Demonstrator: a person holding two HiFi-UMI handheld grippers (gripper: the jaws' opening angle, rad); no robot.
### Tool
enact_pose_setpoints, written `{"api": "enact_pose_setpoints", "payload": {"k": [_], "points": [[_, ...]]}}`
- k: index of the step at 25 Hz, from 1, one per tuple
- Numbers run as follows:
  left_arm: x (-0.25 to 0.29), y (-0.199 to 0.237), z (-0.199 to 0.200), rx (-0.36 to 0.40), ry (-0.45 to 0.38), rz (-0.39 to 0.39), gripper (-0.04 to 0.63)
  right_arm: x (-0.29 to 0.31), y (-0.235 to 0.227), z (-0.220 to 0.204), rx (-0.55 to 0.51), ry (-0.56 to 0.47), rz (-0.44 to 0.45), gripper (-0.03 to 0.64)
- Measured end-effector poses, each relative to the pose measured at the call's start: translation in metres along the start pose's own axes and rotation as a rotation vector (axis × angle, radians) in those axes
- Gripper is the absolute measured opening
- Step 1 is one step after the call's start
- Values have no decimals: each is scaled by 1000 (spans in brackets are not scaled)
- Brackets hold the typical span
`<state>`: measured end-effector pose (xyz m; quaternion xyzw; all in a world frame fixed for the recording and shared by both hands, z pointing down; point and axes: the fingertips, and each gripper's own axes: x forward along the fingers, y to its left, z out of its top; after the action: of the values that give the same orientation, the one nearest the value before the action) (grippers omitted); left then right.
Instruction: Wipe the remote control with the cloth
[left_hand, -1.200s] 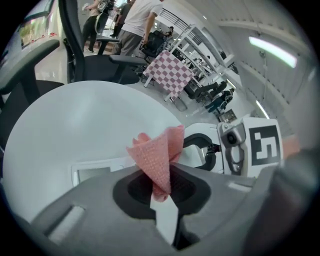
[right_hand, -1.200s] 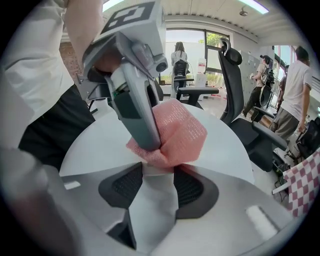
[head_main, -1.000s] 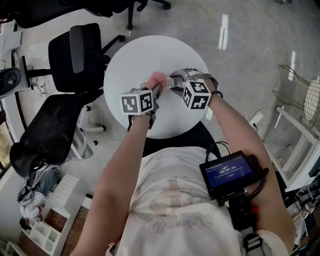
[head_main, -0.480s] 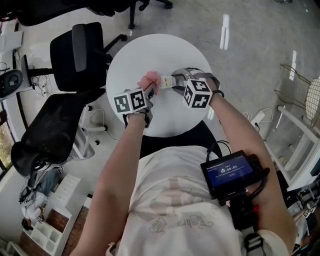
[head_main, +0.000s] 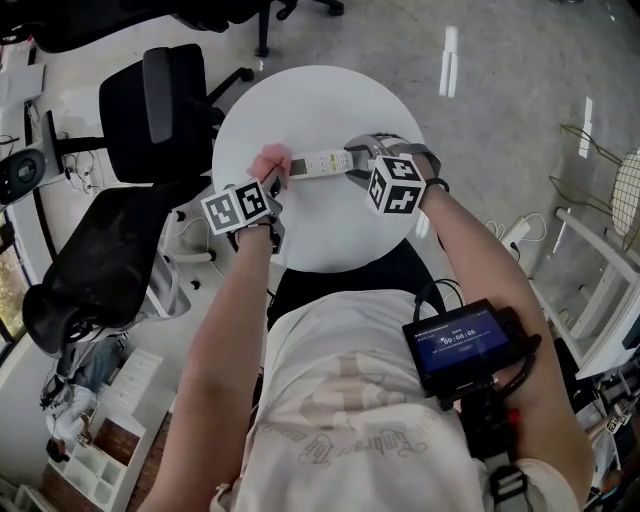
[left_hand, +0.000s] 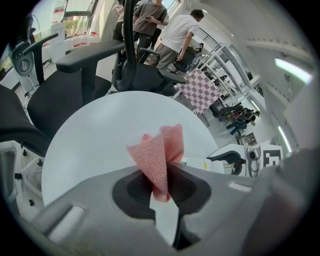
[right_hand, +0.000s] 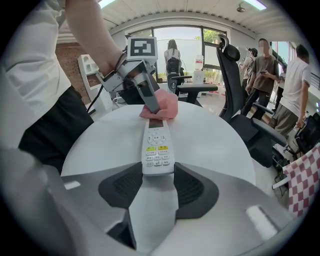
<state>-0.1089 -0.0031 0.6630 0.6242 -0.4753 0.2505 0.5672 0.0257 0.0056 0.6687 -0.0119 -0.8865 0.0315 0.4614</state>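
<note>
The right tongs (right_hand: 157, 172) are clamped on the near end of the white remote control (right_hand: 157, 145) and hold it steady, on or just above the round white surface (head_main: 320, 110). Further along, the left tongs (left_hand: 161, 175) are closed on the pink cloth (left_hand: 157, 150). In the last second the cloth has slid along the remote, away from the right tongs. It now sits on the far end, with the buttons uncovered. I judge one wiping stroke is nearly complete. Beyond the surface stands a black office chair (head_main: 160, 110).
</note>
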Motion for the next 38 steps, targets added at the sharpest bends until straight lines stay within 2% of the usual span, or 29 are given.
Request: {"api": "enact_pose_setpoints", "payload": {"k": [4,8,10,15,20,23,28,33,38], "points": [[1,-5,0,27,-16,44,41,0,2,0,9,-1,-2,207],[15,-40,-11,79,34,-48,40,1,1,1,7,7,-6,207],[20,-53,-13,104,47,-57,37,1,0,1,7,13,-12,207],[22,-65,-9,108,47,-91,37,-1,-4,-1,12,21,-18,207],[33,-106,-30,116,107,-233,37,0,1,-3,4,28,-11,209],[42,-123,-47,140,142,-267,38,2,5,-7,-18,52,13,213],[28,-111,-57,92,106,-265,40,-2,6,-6,-48,79,12,221],[-9,-80,-73,7,57,-261,40,-10,8,12,-28,87,2,275],[-29,-50,-88,-115,-18,-272,41,13,12,22,-92,210,54,302]]}}
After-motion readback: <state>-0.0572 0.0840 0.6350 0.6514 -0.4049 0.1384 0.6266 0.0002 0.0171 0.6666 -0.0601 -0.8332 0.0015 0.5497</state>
